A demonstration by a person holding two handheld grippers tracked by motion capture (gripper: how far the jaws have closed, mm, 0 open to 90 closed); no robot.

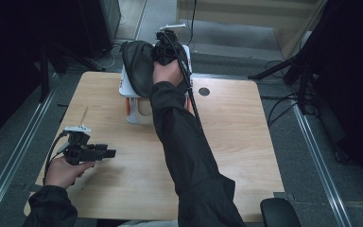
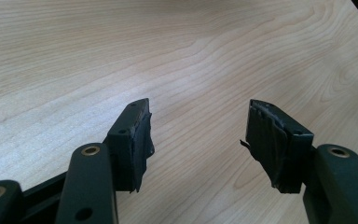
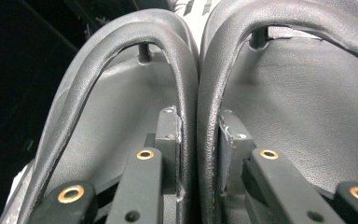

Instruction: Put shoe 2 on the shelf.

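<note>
Right gripper [image 3: 198,154]: in its own view the jaws are clamping the two inner straps of a pair of black flip-flops [image 3: 279,102], pressed together side by side between the pads.
High view: the right gripper [image 1: 166,47] is holding the flip-flops [image 1: 139,71] over a white box [image 1: 133,106] standing at the far edge of the wooden table [image 1: 236,142]; soles are tilting, toes pointing away.
Left gripper [image 2: 198,135]: jaws are standing wide apart with nothing between them, hovering just over bare tabletop [image 2: 168,51]; the high view is showing the left gripper [image 1: 97,152] at the near left, well apart from the box.
Seen in one view, not another: the toe posts and strap seams are showing in the right gripper view; the box's orange marking in the high view.
Hidden: the box's opening is covered by the flip-flops and the sleeve [image 1: 184,142]; its contents cannot be told.
Cut off: flip-flop heels are running out of the right gripper view.
</note>
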